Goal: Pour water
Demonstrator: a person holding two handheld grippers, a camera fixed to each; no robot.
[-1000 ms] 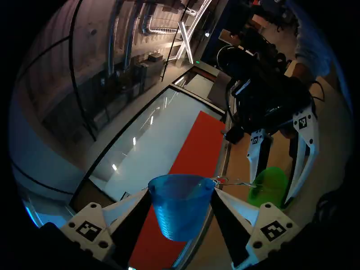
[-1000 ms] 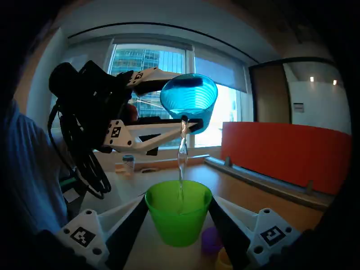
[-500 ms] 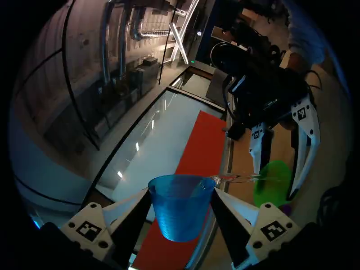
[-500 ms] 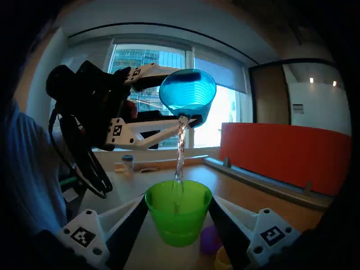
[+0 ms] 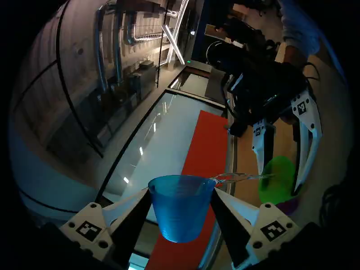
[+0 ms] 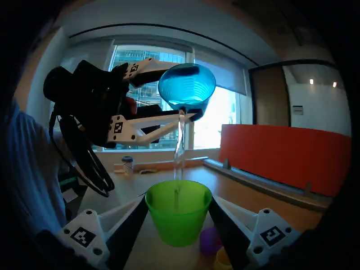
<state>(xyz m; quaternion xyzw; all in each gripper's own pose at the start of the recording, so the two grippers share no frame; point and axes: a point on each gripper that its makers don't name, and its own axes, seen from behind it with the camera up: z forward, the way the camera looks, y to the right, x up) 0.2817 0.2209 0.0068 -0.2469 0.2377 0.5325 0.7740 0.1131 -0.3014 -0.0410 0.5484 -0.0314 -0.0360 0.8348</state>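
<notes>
I have the left gripper (image 5: 181, 198) clamped on the blue cup (image 5: 181, 211), one finger pressed against each side of it. In the right gripper view that cup hangs high in front of the window (image 6: 144, 58), tipped over with its mouth turned toward the camera, and a thin stream of water (image 6: 180, 144) runs off its lower lip. The stream drops straight into the green cup (image 6: 178, 211), which stands upright directly beneath the blue one and well clear of it. The right gripper (image 6: 178, 204) grips the green cup the same way, both fingers tight on its walls. I cannot tell whether its base rests on the table (image 6: 252, 189) or sits just above it. Just beside the green cup, low on the right of that view, lie a purple thing (image 6: 208, 240) and a yellow thing (image 6: 222, 258), too blurred for me to identify. A red panel (image 6: 288, 153) runs along the far edge of the table, a small jar (image 6: 128, 163) stands back near the window sill, and a blue sleeve (image 6: 22, 180) shows at the left.
</notes>
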